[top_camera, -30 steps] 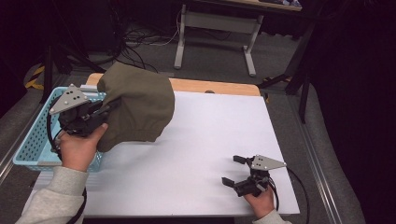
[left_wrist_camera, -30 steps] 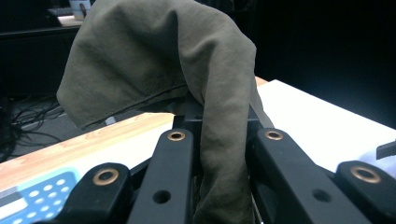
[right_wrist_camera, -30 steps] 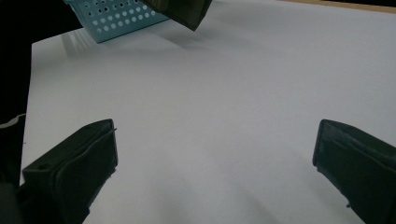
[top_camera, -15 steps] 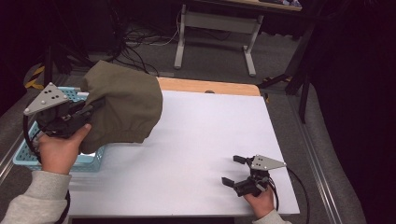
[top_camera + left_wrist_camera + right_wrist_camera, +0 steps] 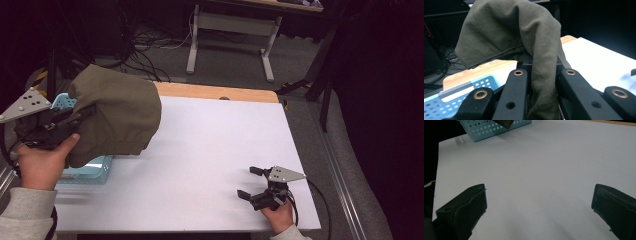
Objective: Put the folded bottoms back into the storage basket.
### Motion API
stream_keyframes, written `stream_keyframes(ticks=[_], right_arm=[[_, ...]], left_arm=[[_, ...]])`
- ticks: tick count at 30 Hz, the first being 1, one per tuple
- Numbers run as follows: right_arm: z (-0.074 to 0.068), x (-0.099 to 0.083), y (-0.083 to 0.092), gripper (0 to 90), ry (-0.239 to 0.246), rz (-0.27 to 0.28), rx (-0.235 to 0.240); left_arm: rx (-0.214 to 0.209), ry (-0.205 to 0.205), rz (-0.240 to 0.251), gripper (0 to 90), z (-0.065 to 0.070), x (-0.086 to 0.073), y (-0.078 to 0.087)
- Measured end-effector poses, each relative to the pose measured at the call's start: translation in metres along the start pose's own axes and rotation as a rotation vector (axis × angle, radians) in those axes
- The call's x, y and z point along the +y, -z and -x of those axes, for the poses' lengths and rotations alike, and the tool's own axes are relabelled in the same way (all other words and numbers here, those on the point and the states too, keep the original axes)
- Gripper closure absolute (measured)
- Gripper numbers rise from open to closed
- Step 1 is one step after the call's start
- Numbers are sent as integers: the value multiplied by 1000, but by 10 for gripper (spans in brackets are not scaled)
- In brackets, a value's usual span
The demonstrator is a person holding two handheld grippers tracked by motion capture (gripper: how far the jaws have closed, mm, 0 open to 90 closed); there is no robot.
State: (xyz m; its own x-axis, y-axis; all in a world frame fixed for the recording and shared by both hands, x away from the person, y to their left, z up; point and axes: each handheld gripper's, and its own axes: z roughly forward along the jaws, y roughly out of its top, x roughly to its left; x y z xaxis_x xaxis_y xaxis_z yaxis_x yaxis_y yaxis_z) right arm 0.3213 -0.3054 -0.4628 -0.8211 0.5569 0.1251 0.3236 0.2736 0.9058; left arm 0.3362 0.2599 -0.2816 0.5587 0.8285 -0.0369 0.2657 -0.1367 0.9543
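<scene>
An olive-green cloth (image 5: 117,115) hangs bunched in the air over the table's left edge, with my left gripper (image 5: 84,112) shut on it. In the left gripper view the cloth (image 5: 506,32) drapes over the jaws and a fold runs down between them, where the left gripper (image 5: 543,75) pinches it. Below the cloth sits a light-blue perforated basket (image 5: 85,170), partly hidden by it. My right gripper (image 5: 249,182) rests on the white table (image 5: 210,140) near the front right, open with nothing between its fingers (image 5: 464,205).
The basket (image 5: 449,100) stands at the table's left edge, and its wall (image 5: 489,128) is far from the right gripper. A wooden strip (image 5: 215,93) borders the table's far edge. Cables and a metal frame (image 5: 230,30) lie on the floor beyond.
My left gripper has carried the cloth leftward and slightly up, off the table's middle and over the basket. The right gripper has stayed put.
</scene>
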Motion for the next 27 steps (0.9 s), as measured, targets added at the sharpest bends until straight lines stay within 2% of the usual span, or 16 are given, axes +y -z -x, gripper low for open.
stream_keyframes(ticks=[15,18,27], right_arm=[[1,0,1,3,-1,4,2],[1,0,1,3,-3,3,2],[1,0,1,3,-7,5,2]], left_arm=[[28,26,-12,817,-18,-8,20],[20,46,-18,817,-21,-9,24],[1,48,-57,817,-26,-6,31]])
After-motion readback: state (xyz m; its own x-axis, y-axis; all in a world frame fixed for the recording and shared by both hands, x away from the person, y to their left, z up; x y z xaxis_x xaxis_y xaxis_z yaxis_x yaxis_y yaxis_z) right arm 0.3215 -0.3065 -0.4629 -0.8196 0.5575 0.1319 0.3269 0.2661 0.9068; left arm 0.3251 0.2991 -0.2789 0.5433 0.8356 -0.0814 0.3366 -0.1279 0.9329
